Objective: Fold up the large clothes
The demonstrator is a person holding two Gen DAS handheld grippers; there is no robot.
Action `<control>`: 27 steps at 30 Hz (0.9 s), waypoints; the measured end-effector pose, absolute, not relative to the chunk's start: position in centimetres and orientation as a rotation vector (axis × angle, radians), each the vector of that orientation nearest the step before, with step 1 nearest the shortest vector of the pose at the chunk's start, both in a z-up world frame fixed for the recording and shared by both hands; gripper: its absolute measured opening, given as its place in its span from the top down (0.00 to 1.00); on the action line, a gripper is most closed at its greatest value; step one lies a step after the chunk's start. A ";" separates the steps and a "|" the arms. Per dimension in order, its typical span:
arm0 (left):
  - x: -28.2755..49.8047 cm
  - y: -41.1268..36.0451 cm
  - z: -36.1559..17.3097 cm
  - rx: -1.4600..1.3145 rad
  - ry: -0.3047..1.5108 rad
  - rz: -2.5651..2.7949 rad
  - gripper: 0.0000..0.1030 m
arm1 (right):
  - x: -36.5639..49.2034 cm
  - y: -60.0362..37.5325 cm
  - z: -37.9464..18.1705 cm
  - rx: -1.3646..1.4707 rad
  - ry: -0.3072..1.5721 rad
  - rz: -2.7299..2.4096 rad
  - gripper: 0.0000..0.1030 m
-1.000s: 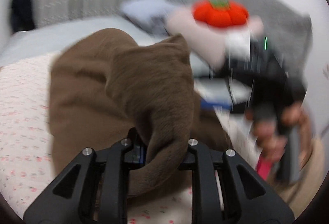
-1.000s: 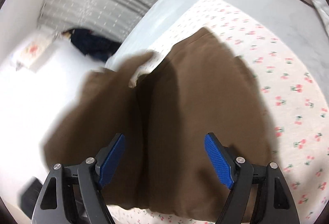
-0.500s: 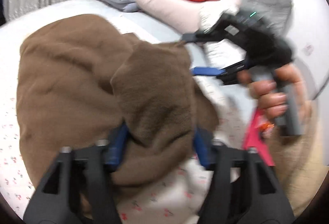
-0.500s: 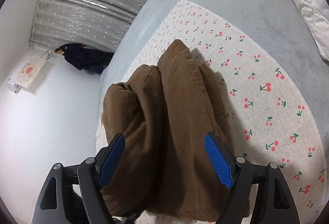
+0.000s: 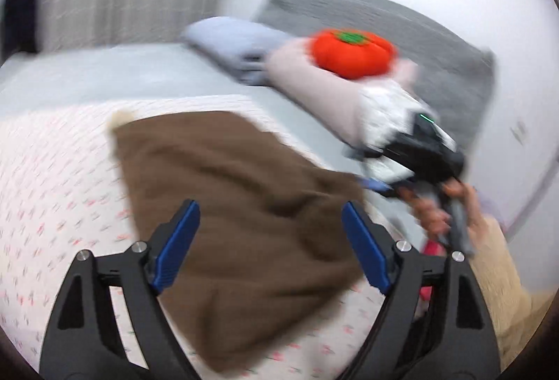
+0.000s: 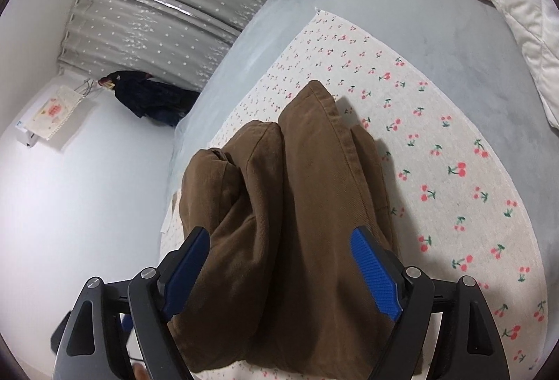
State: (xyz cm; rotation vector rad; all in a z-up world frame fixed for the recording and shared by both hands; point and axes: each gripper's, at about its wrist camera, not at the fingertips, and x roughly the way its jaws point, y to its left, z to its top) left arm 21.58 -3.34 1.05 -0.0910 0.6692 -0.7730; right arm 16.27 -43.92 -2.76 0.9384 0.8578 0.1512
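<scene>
Both tongs, left (image 5: 267, 247) and right (image 6: 279, 271), stand released, jaws opening with nothing pinched, over the folded brown twill garment (image 6: 297, 205) lying on the cherry-print bed cloth (image 6: 454, 153); folding appears largely done, perhaps final tidying left.

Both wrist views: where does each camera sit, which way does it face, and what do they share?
Left wrist: on the left gripper, jaws opening with nothing pressed between them, looking down over the brown garment toward the headboard and orange cushion; the right gripper and hand show.
Right wrist: on the right gripper, open, looking along the garment toward the curtain.
Shared: garment, cherry sheet.
</scene>
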 end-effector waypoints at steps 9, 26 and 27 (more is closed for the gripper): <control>28.7 0.1 -7.2 -0.296 0.939 -0.584 0.19 | 20.8 -38.4 -2.4 0.871 0.939 0.305 0.10; 26.9 0.9 -5.9 -0.392 0.831 -0.681 0.19 | 18.5 -33.2 4.0 0.647 0.703 0.351 0.86; 26.7 0.2 -6.0 -0.375 0.839 -0.694 0.19 | 17.8 -34.2 4.0 0.662 0.689 0.342 0.86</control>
